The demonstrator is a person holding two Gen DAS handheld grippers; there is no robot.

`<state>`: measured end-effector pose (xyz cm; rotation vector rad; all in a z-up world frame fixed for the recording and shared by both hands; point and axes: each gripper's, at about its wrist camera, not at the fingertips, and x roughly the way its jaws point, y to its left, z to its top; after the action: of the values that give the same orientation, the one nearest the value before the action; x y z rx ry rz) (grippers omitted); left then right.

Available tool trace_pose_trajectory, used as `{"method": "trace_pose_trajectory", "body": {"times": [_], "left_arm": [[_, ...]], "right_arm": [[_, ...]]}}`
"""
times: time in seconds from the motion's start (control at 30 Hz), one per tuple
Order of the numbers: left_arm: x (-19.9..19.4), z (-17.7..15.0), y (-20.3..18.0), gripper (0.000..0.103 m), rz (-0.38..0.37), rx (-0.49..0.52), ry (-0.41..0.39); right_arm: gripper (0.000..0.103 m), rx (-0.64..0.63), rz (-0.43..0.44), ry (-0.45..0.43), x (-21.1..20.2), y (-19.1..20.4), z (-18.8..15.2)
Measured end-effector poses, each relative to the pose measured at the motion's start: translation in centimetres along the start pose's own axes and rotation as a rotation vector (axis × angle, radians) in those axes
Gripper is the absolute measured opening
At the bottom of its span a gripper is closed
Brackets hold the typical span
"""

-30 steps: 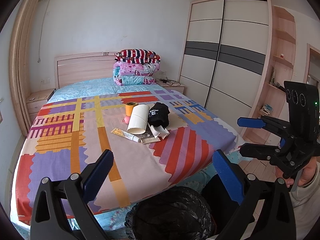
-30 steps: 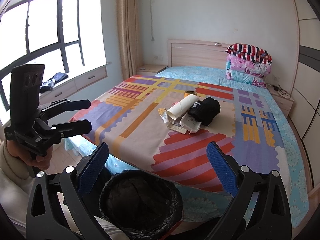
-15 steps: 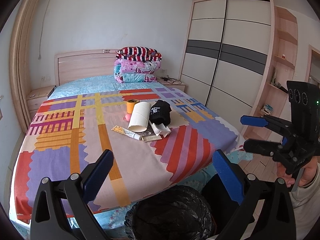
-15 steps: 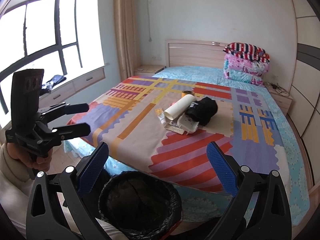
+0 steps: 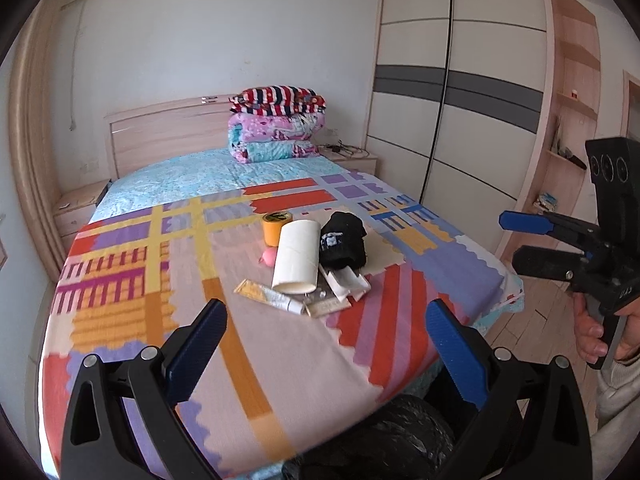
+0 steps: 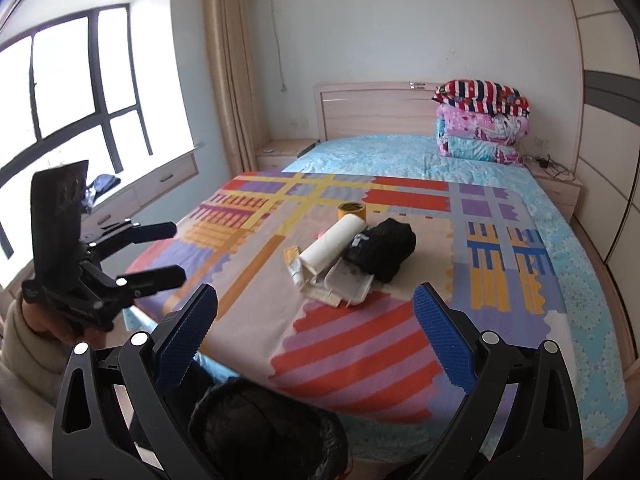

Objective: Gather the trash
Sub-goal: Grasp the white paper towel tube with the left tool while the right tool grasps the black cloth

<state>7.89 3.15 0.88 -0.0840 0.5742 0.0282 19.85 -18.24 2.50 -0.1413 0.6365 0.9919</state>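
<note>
Both tools are held out over the foot of the bed [image 5: 120,276], which is covered with a patchwork spread of red, purple and orange blocks. The left gripper [image 5: 326,340] has its blue-padded fingers spread wide with nothing between them, and the right gripper [image 6: 316,328] is just as wide apart and empty.

The rubbish sits in a small heap near the middle of the spread: a white cardboard tube [image 5: 298,258] lying on its side, a crumpled black cloth bundle [image 5: 344,242] touching it on the wardrobe side, a yellow roll of tape [image 5: 276,226] standing just behind the tube, a flattened yellow-and-white squeeze tube [image 5: 266,298] in front, and a white foam clamshell box [image 6: 348,284] tucked against the bundle. Something small and pink [image 5: 269,258] peeks out beside the cardboard tube; I cannot tell what it is.

A bin lined with a black plastic bag [image 6: 264,428] stands on the floor at the foot of the bed, below both tools. Folded quilts [image 5: 276,128] are stacked at the headboard.
</note>
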Motion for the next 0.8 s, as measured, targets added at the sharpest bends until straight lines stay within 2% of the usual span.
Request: {"method": "trace_pose_trajectory", "body": {"times": [0.23,0.43,0.53,0.8], "left_arm": [[4.9,2.6,1.8,0.096,-0.034,0.004,0.061],[9.8,3.9,3.1,0.096,-0.035,-0.003,0.131],[12.3,4.3,3.8,0.096,-0.041,-0.019,0.172],[17.6,3.8,5.3,0.095,-0.06,-0.06,0.27]], "right_arm": [[0.099,0.095,0.02,0.042,3.9,-3.5,2.1],[0.099,0.185,0.026,0.084,8.1,-6.6,3.3],[0.099,0.308,0.136,0.147,11.4,-9.1,3.3],[0.098,0.42,0.13,0.2,16.8,-12.1,3.5]]}}
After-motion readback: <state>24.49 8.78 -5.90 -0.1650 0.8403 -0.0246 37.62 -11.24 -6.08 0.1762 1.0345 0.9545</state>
